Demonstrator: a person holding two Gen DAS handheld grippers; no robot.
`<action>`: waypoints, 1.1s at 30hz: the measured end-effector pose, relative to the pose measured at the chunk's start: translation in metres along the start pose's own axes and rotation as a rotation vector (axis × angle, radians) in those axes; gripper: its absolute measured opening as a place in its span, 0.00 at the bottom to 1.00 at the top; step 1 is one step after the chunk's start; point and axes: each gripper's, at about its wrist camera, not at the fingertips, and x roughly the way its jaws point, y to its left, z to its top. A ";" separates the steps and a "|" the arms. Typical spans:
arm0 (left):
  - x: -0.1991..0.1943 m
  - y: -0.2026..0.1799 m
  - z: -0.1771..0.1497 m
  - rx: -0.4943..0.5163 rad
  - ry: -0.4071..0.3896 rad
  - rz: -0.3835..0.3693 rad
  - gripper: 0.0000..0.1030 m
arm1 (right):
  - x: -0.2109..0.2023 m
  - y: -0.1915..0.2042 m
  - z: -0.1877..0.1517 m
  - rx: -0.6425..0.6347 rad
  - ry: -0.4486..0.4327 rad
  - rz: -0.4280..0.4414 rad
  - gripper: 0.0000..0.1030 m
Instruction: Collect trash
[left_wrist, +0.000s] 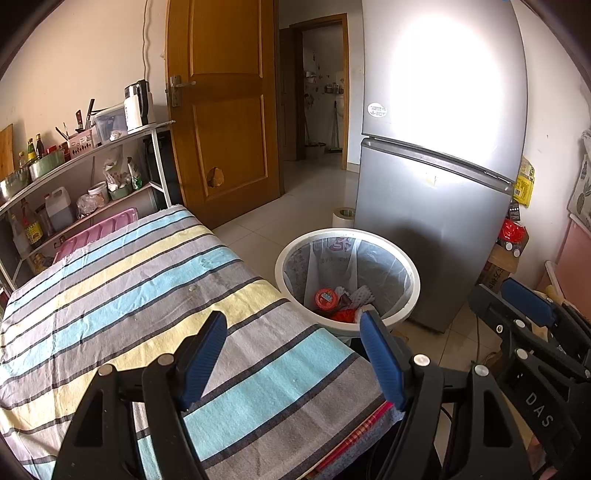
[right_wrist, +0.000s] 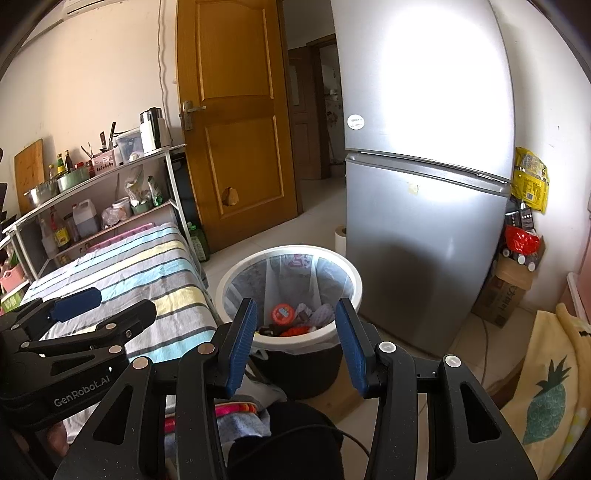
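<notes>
Apparently both the left gripper (left_wrist: 291, 354) and the right gripper (right_wrist: 295, 345) are held apart and empty, the trash (left_wrist: 341, 301) already lies in the lined bin (left_wrist: 413, 291), and a crumb (left_wrist: 191, 288) left on the striped cloth (left_wrist: 147, 295) could be overlooked.

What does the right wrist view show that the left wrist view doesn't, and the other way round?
Only the right wrist view shows the pineapple-print cushion on the floor at right, a green bottle between the table and the door, and the bin's dark lower body. Only the left wrist view shows the open doorway with a room beyond. Both show the white-rimmed trash bin with litter inside, the striped tablecloth, the silver fridge, and the left gripper and right gripper, both open and empty.
</notes>
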 end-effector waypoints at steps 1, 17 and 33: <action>0.001 0.000 0.000 0.000 0.001 0.000 0.74 | 0.000 0.000 0.000 0.000 -0.001 -0.001 0.44; 0.001 0.002 0.000 -0.001 0.001 0.002 0.75 | 0.001 0.000 0.001 -0.005 0.003 0.006 0.44; 0.002 0.002 0.000 -0.003 0.002 0.004 0.75 | 0.003 0.002 0.001 -0.010 0.006 0.006 0.44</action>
